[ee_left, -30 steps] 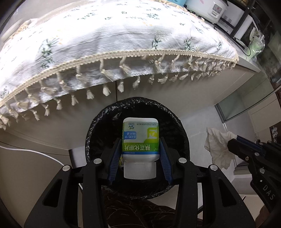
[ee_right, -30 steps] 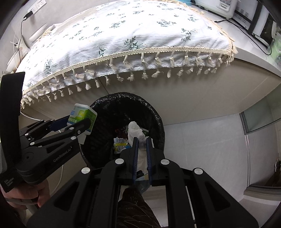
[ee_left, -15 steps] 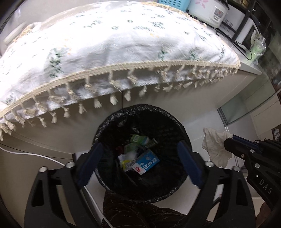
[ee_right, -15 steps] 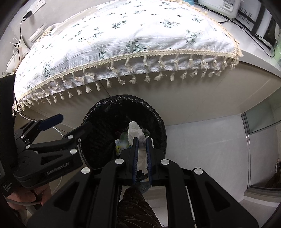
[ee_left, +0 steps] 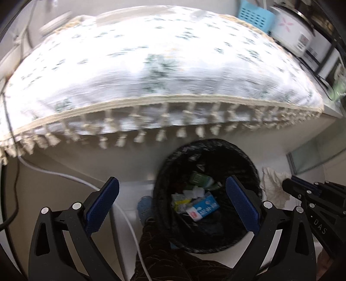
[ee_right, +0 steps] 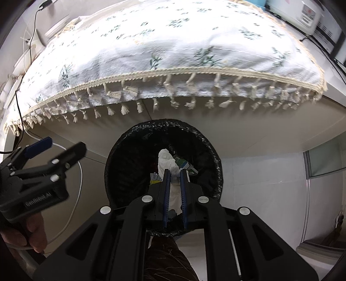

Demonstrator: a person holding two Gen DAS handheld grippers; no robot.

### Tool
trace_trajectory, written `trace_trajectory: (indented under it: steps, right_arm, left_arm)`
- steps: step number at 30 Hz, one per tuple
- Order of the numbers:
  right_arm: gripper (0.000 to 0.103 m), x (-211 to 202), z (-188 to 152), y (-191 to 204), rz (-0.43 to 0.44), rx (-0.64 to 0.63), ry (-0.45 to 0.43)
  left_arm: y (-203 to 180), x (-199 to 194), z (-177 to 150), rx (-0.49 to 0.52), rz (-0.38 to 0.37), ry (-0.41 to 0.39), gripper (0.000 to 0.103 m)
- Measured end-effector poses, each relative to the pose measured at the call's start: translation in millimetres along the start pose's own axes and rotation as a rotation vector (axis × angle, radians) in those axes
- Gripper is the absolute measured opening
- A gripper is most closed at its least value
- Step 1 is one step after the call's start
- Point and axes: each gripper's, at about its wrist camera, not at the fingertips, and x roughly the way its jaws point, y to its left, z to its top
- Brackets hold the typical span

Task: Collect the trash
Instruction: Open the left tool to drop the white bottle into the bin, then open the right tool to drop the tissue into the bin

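A round bin lined with a black bag [ee_left: 216, 149] stands on the floor under the table edge; it also shows in the right wrist view [ee_right: 129, 151]. Several bits of trash lie inside, among them a blue and white carton [ee_left: 204, 207] and a green and white bottle [ee_left: 200, 178]. My left gripper [ee_left: 173, 194] is open and empty, above and left of the bin. My right gripper [ee_right: 174, 171] is shut on a crumpled white tissue [ee_right: 166, 161] and holds it over the bin's mouth. The tissue also shows in the left wrist view [ee_left: 272, 183].
A table with a white flowered cloth [ee_right: 173, 54] and tassel fringe overhangs the bin. A white cable [ee_left: 64, 176] runs down the cabinet to the floor. A rice cooker [ee_left: 294, 32] and a blue basket [ee_left: 255, 16] stand at the back right.
My left gripper opened and the green and white bottle dropped into the bin. The left gripper then moved left and up. The right gripper moved over the bin with the tissue.
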Motion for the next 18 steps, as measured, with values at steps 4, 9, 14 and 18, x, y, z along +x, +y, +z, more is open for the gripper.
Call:
trace_trajectory:
  steps: [4,9,14,18]
  right_arm:
    - [0.009,10,5,8,0.003,-0.015,0.013]
    - [0.01,20,9,15,0.005,-0.032,0.025]
    - [0.011,33,14,15,-0.008,-0.032,0.039]
    - [0.011,44,18,15,-0.033,-0.042,0.044]
  left_arm:
    - [17,-2,-1,-0.044,0.034,-0.012,0.097]
    - [38,-1,0,-0.099,0.076,-0.012,0.097]
    - [49,1,1,-0.111,0.091,0.0,0.097]
    - [51,5,5,-0.114,0.068,0.026,0.097]
